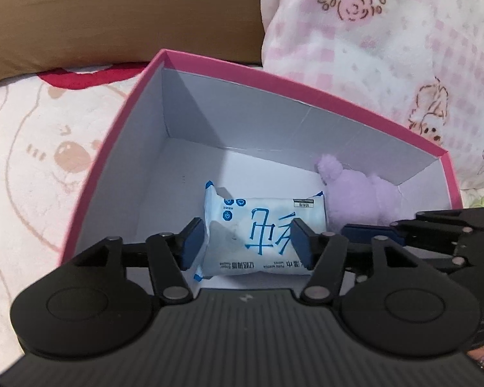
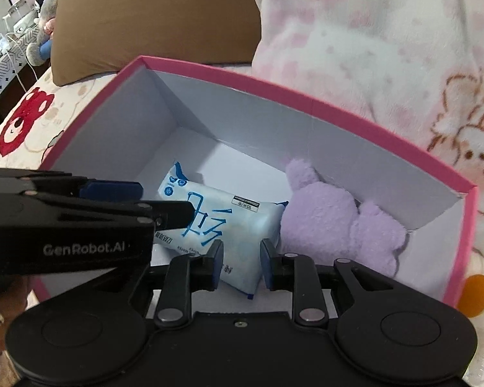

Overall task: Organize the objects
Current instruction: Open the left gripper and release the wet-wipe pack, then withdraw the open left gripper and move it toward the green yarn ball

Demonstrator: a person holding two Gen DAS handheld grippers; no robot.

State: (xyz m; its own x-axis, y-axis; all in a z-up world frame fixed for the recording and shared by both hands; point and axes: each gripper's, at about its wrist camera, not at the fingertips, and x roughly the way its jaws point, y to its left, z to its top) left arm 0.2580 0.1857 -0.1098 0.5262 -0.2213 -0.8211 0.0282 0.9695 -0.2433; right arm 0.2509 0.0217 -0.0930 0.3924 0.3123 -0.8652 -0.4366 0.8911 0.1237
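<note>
Wipes pack (image 1: 261, 229): we are seeing it lying in the pink box (image 1: 119, 148), between our left gripper (image 1: 246, 242) fingers.
Left gripper: jaws standing apart, pads off the pack.
Right gripper (image 2: 240, 262): jaws sitting nearly together, gripping nothing, above the pack's near end.

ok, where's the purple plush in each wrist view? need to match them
Left wrist: purple plush lies right of centre, in the box's right corner beside the wipes pack.
Right wrist: purple plush lies right of centre, against the back wall, right of the wipes pack.
Shared landmark: pink box rim.
</note>
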